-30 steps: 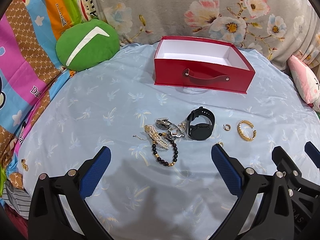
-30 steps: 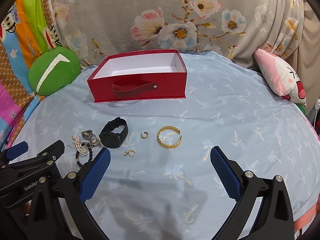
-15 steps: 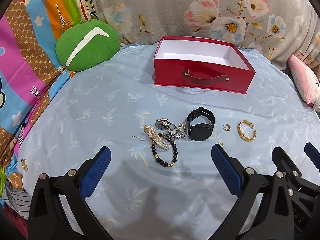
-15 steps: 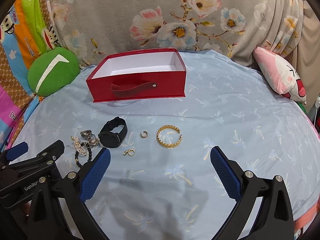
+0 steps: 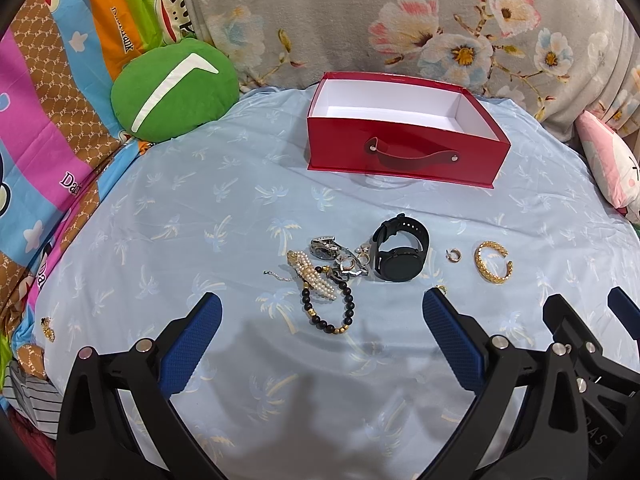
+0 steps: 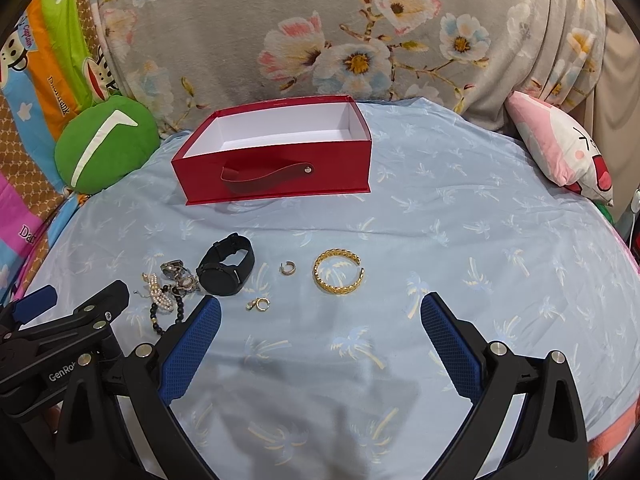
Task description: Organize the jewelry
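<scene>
Several jewelry pcs on pale-blue palm-print bedsheet [image 6: 460, 240]: black smartwatch [image 6: 226, 270], twisted gold cuff bangle [image 6: 338, 277], bead+pearl bracelet tangle [image 5: 324, 284], before open red cardboard box [image 6: 276, 166]. Left gripper [image 5: 322, 320] & right gripper [image 6: 320, 320] fingers spread, empty.

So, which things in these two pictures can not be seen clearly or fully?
- Silver tangle: pieces overlap, too small to separate in either view.
- Small gold earring: left wrist view, mostly hidden behind the left gripper finger; clearer in the right view.
- Black bead bracelet: right wrist view, partly covered by the right gripper finger.
- Gold item at the sheet's edge: too small to identify.
- Red box: near floor hidden by its front wall.
</scene>
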{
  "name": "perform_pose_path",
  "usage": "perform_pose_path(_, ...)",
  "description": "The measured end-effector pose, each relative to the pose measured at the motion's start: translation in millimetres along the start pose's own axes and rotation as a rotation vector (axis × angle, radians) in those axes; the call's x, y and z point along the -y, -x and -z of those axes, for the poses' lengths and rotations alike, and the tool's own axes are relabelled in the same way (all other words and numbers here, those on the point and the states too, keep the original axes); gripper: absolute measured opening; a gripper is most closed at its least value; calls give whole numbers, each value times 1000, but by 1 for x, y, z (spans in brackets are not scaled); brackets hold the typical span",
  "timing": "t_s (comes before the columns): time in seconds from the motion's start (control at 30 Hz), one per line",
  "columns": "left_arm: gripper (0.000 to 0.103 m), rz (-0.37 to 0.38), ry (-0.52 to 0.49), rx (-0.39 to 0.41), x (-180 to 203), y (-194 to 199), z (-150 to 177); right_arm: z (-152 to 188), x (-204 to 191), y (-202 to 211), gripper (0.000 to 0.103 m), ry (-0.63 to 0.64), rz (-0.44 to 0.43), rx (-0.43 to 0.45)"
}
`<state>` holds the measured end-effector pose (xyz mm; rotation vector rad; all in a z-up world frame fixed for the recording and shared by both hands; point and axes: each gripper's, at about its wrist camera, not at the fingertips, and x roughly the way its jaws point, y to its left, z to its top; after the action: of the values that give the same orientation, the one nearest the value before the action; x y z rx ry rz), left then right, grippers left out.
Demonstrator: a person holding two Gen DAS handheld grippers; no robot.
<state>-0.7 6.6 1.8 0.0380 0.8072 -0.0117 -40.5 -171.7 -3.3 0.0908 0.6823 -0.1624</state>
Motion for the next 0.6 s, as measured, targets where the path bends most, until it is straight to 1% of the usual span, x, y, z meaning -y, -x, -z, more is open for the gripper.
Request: perform_pose_path(0.6,98,1,1,-3,0,-2,1,1,1,-1,98,-5,-3,-2)
